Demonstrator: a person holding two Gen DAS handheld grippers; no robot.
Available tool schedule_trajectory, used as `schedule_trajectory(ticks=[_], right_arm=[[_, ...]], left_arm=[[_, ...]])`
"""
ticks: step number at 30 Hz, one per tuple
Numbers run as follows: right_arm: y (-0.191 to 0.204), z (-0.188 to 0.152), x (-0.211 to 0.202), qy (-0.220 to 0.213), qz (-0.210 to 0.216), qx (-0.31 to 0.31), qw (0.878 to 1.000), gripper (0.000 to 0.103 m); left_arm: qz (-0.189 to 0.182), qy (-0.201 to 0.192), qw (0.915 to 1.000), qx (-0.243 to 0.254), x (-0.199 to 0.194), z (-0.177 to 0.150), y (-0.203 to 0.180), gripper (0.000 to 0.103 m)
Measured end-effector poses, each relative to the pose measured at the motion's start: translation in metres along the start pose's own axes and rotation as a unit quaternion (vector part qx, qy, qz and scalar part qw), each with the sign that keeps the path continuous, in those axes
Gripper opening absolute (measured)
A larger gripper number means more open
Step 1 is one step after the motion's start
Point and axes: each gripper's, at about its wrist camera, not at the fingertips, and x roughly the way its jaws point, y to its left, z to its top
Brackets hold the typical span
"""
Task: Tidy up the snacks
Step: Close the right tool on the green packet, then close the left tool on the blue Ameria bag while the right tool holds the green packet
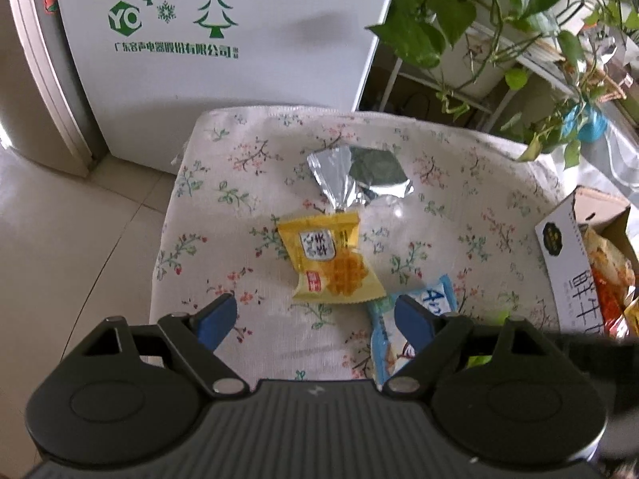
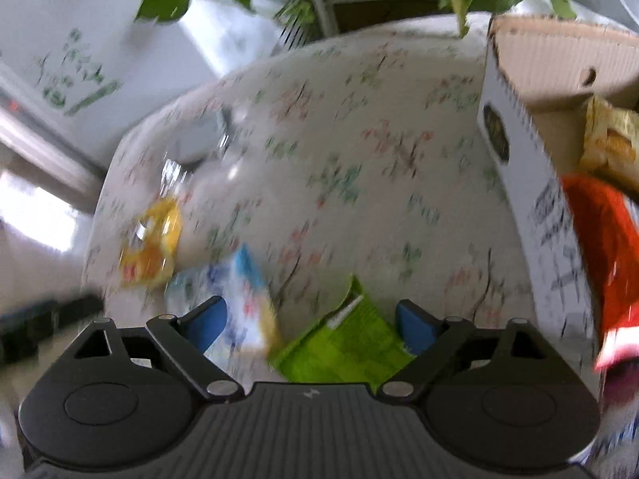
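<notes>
— White box (image 1: pixel 223 52) with green tree prints stands at eleven o'clock past the flowered tablecloth (image 1: pixel 247 183); that is the far left of it all. What lies on the cloth?

— From the left gripper's camera, going left to right: the left gripper (image 1: pixel 315 315) hangs low at six o'clock, its blue pads spread wide with bare cloth between them. At twelve o'clock from it lies the yellow snack packet (image 1: pixel 329 261), flat on the cloth, clear of both pads. Beyond that, touching its top edge, is a silver foil wrapper (image 1: pixel 359 175). At five o'clock from the yellow one is a light blue snack packet (image 1: pixel 391 335), partly hidden behind the right-hand pad.

— Is the pad touching it?

— I cannot tell; the pad just covers it in view.

— And further right?

— Leafy potted plant (image 1: pixel 479 20) at one o'clock, and at three o'clock the cardboard box (image 1: pixel 559 263), open, with orange packets inside.

— What about the other hand?

— That camera is blurred. The right gripper (image 2: pixel 311 323) has its pads wide apart. A green snack packet (image 2: pixel 347 343) lies on the cloth between them, nearer the right pad, not clamped. The blue packet sits at its left pad, and the box rises at two o'clock with a red packet (image 2: pixel 603 247) in it.
</notes>
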Motion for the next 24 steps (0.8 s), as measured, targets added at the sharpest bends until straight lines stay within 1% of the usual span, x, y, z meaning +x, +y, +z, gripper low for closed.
schedule_trajectory(ticks=[2,4,7,8,10,12,16,18,19,20,24], right_arm=[[0.005,-0.011,-0.003,0.011,0.002,-0.018,1.0,0.095],[0.012,-0.022,-0.006,0.018,-0.004,-0.046,0.999,0.095],[0.024,-0.037,-0.007,0.018,-0.026,-0.099,0.995,0.095],[0.028,-0.04,-0.006,0.011,-0.038,-0.117,0.992,0.095],[0.03,-0.044,-0.003,-0.001,-0.068,-0.138,0.988,0.094],[0.03,-0.046,0.001,-0.005,-0.084,-0.154,0.985,0.093],[0.024,-0.049,-0.003,-0.021,-0.089,-0.166,0.982,0.082],[0.02,-0.054,-0.009,-0.024,-0.082,-0.176,0.981,0.073],[0.019,-0.056,-0.011,-0.024,-0.082,-0.177,0.98,0.066],[0.019,-0.058,-0.014,-0.023,-0.084,-0.179,0.98,0.063],[0.014,-0.065,-0.021,-0.015,-0.068,-0.169,0.983,0.059]], left_arm=[[-0.003,-0.003,1.0,0.005,-0.001,0.002,0.0,0.087],[-0.003,-0.004,1.0,0.006,0.0,0.003,-0.002,0.089],[-0.011,0.01,0.9999,-0.004,0.006,0.002,-0.006,0.089],[-0.015,0.016,0.9997,-0.007,0.009,0.001,-0.008,0.089],[-0.02,0.026,0.9994,-0.008,0.015,0.0,-0.015,0.089],[-0.021,0.032,0.9992,-0.006,0.021,0.0,-0.023,0.089],[-0.023,0.042,0.9989,0.001,0.03,-0.002,-0.039,0.09],[-0.022,0.046,0.9987,0.002,0.036,-0.002,-0.045,0.09],[-0.02,0.048,0.9986,0.003,0.038,-0.003,-0.047,0.09],[-0.016,0.049,0.9987,0.002,0.041,-0.004,-0.049,0.09],[-0.008,0.055,0.9984,-0.002,0.051,-0.006,-0.057,0.09]])
